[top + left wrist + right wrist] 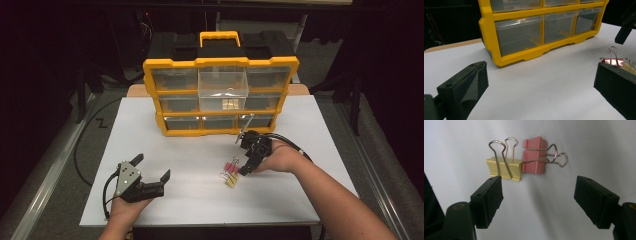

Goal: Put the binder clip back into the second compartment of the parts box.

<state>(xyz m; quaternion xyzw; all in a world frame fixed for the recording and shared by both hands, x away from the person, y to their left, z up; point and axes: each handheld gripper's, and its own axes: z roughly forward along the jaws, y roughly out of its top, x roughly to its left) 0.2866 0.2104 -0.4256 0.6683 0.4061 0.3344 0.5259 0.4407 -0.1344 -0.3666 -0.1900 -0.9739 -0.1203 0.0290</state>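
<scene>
Our right gripper [537,195] hangs over two binder clips on the white table [190,195], jaws spread wide w/ nothing between them. The yellow clip [504,168] and pink clip [535,156] lie touching side by side, just right of table centre and near the front edge.

Our left gripper [150,172] rests low at the near left, jaws released and empty, well apart from the clips.

What could go wrong, as we judge it:
- The clips touch, so closing may catch both or shove one aside.
- In the right gripper view one jaw sits just at the yellow clip's near corner; a squeeze from here would likely clip the edge and skid it across the smooth top.
- The wire handles stick up and out at odd angles; grabbing those instead of the body means a loose, swinging hold.

Around: a yellow drawer organizer [220,95] stands at the far side, its clear top-middle drawer [223,82] pulled out toward us. Nothing lies between gripper and clips; the drawer's front overhang could get in the way on a high approach.
</scene>
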